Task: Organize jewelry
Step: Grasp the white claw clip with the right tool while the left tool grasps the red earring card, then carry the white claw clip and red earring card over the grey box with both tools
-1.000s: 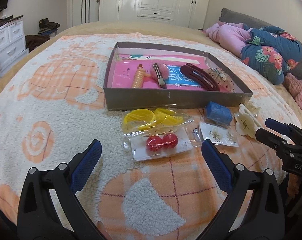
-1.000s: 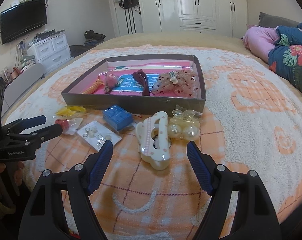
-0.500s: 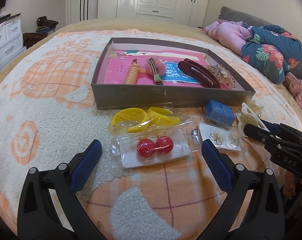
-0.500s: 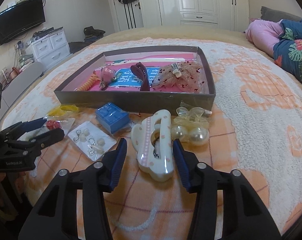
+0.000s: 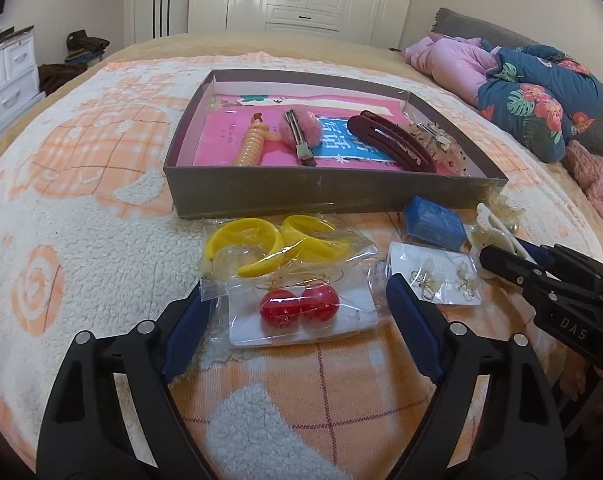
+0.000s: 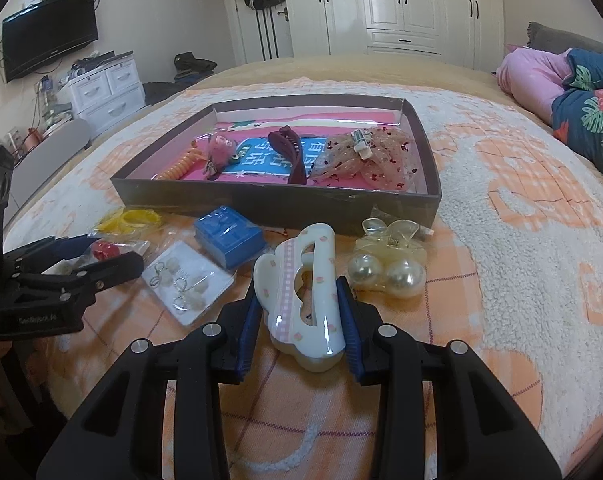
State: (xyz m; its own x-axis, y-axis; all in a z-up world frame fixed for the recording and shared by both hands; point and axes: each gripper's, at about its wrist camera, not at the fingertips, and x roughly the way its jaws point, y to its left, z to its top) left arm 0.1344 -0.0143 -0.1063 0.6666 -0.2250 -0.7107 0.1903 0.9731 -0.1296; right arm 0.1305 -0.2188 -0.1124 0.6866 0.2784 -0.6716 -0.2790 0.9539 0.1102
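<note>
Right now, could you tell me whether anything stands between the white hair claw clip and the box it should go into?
Nothing visible does: the white hair clip sits between the right claw's pads, facing the box's near wall.

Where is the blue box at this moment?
In the right wrist view, the blue box lies on the blanket, before the tray's front wall, left of the white hair claw.

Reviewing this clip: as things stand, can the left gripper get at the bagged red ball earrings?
Probably yes. The left gripper stands open with the red ball earrings lying between its fingers on the blanket, nothing over them; the yellow bangles lie just beyond.
</note>
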